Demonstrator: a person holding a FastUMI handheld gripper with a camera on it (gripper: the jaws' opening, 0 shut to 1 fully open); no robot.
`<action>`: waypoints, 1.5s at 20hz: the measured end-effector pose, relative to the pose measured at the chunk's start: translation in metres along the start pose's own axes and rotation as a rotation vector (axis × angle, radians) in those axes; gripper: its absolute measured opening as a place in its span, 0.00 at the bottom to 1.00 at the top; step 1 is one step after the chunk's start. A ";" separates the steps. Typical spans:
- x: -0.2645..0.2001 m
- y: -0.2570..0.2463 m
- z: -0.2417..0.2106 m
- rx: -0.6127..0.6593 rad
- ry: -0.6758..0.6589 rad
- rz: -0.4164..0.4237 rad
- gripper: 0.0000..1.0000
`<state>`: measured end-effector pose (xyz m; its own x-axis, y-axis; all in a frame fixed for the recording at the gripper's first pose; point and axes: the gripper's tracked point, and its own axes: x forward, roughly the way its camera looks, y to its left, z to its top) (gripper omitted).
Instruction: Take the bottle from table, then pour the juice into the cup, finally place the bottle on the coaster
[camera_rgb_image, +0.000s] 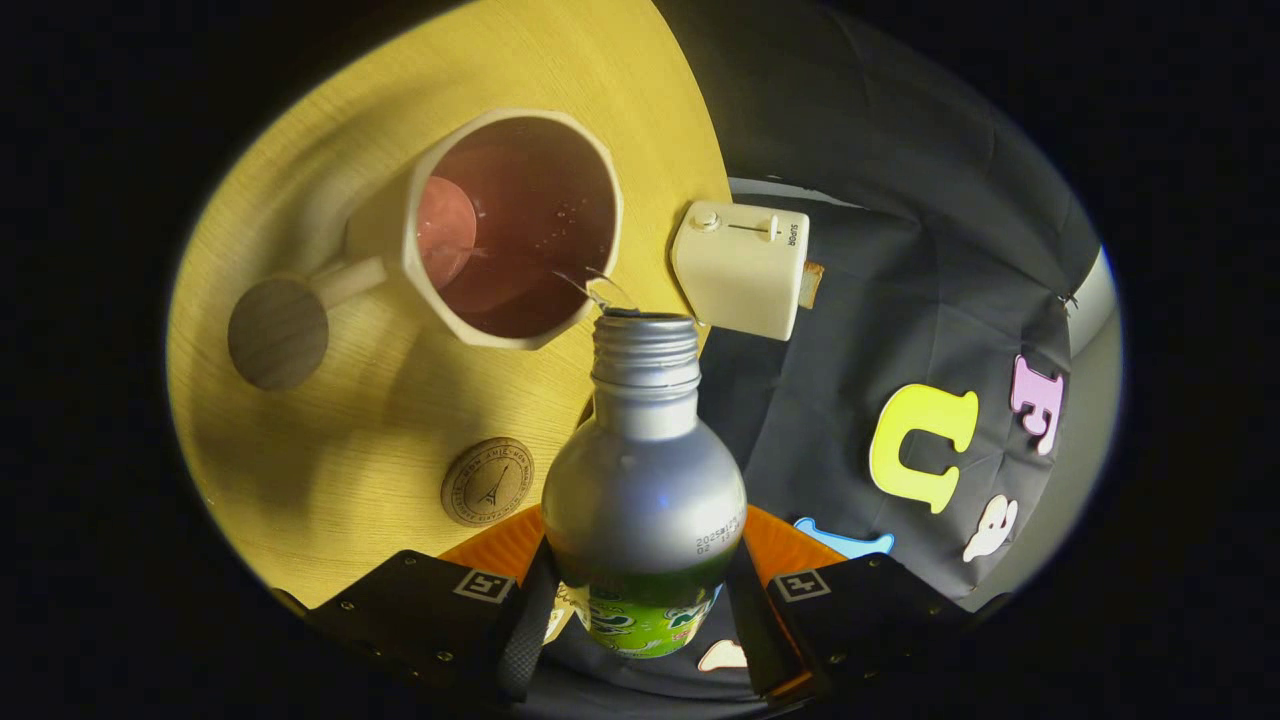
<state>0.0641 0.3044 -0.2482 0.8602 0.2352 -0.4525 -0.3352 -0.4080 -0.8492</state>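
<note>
My gripper (640, 625) is shut on a silver metal bottle (645, 480) with a green label, one finger pressing on each side of its lower body. The bottle is tilted, and its open threaded mouth (645, 325) hangs at the rim of a cream faceted cup (510, 230) just beyond it. A thin stream of liquid (595, 288) runs from the mouth into the cup, whose dark red inside is wet. A round light-wood coaster (487, 482) with a tower stamp lies on the yellow table (330, 450), beside the bottle and close to my fingers.
A dark round disc (278, 333) lies by the cup's handle (350, 282). A cream toaster (740, 268) with a slice in it stands at the table's edge, right beside the bottle's mouth. Past that edge hangs the booth's black cloth wall (880, 300).
</note>
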 end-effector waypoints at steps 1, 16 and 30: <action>0.000 0.000 0.000 -0.002 0.000 -0.001 0.79; -0.004 -0.006 0.003 -0.033 -0.012 -0.025 0.79; -0.007 -0.010 0.009 -0.053 -0.028 -0.039 0.79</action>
<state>0.0579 0.3152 -0.2391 0.8609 0.2760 -0.4274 -0.2801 -0.4444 -0.8509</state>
